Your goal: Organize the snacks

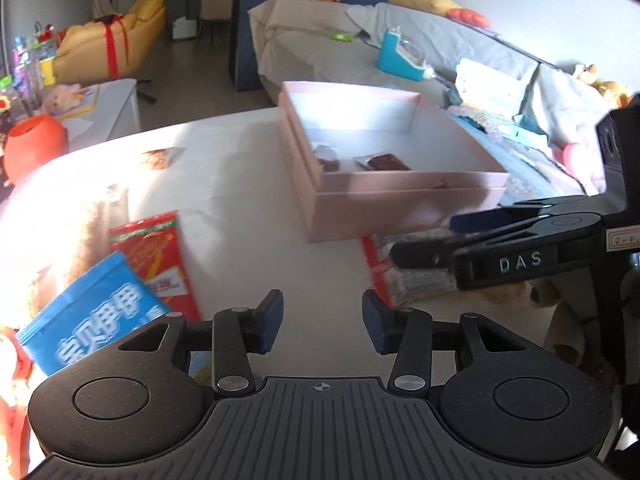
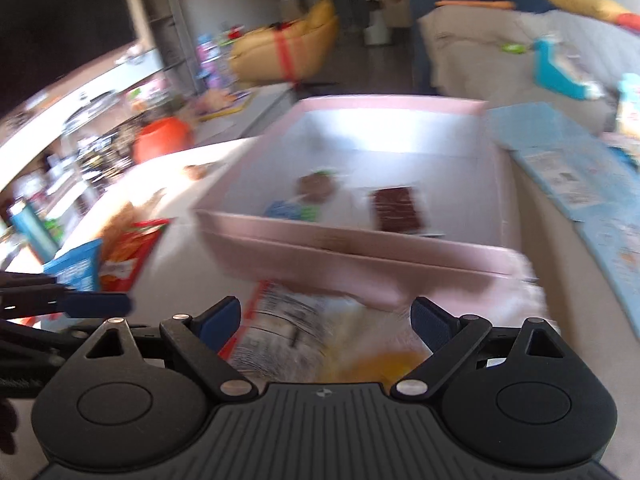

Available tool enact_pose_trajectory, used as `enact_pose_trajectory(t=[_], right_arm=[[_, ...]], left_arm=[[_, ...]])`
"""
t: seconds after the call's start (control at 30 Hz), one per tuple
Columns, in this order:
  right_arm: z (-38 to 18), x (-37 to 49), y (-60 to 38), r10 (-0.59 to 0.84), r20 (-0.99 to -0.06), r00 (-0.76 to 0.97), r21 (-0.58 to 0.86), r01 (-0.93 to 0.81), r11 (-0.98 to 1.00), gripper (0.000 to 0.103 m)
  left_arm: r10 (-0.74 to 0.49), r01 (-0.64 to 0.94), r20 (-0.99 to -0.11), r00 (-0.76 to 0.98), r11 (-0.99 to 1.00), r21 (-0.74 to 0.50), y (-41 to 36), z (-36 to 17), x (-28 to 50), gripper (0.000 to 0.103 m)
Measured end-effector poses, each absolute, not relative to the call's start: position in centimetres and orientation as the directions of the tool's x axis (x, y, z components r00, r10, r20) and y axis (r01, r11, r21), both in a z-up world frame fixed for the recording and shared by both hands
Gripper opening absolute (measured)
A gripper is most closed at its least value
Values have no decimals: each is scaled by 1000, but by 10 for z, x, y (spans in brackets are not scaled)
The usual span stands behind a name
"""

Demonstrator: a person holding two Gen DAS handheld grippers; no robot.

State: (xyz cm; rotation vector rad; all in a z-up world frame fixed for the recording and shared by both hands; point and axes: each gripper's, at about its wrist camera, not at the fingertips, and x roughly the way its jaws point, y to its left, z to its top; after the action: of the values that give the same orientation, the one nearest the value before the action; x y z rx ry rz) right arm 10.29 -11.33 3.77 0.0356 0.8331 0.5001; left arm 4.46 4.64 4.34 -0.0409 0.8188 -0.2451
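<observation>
Two or three snacks boxed, several left on the table.

Your pink box (image 1: 400, 204) holds a dark bar (image 2: 396, 210), a brown pack (image 2: 316, 188) and perhaps a blue-green one, too blurred to tell. Left out: a blue bag (image 1: 92, 312), a red bag (image 1: 156, 260) and a far packet (image 1: 158, 158). Your right gripper (image 2: 326, 320) is spread over a red-edged pack (image 2: 288, 320) just before the box, its long axis running toward the box. Your left gripper (image 1: 322, 322) is open, holding nothing.

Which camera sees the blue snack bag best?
The left wrist view: the blue snack bag is big and sharp there, its white letters readable. The right wrist view shows only a blurry corner of it at the left.
</observation>
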Motion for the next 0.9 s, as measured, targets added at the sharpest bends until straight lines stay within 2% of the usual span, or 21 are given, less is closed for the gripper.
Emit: enact_pose_trajectory(t=[0.17, 0.37, 0.47, 0.57, 0.67, 0.73, 0.8, 0.9], right_arm=[[36, 96, -104, 595, -695, 405, 367, -511, 777, 90], [56, 68, -128, 458, -680, 572, 187, -469, 863, 90], [58, 57, -138, 360, -677, 642, 62, -438, 897, 90], [58, 50, -157, 332, -681, 653, 37, -422, 906, 90], [56, 45, -175, 325, -686, 651, 68, -387, 919, 90], [53, 42, -185, 316, -687, 654, 82, -362, 928, 90], [50, 41, -191, 313, -689, 654, 93, -349, 933, 90], [44, 38, -189, 329, -698, 636, 110, -359, 927, 91]], left_arm=[[-201, 164, -725, 658, 979, -122, 59, 42, 39, 49], [-284, 211, -721, 633, 958, -192, 41, 38, 48, 48], [-280, 199, -717, 638, 960, -197, 24, 36, 61, 48], [-278, 222, -732, 621, 959, -176, 3, 30, 72, 48], [-243, 254, -749, 616, 962, -104, -16, 20, 77, 62], [-212, 264, -748, 629, 963, -50, -21, 17, 79, 65], [-207, 258, -747, 632, 965, -49, -20, 14, 80, 70], [-214, 267, -744, 633, 962, -49, -19, 14, 80, 71]])
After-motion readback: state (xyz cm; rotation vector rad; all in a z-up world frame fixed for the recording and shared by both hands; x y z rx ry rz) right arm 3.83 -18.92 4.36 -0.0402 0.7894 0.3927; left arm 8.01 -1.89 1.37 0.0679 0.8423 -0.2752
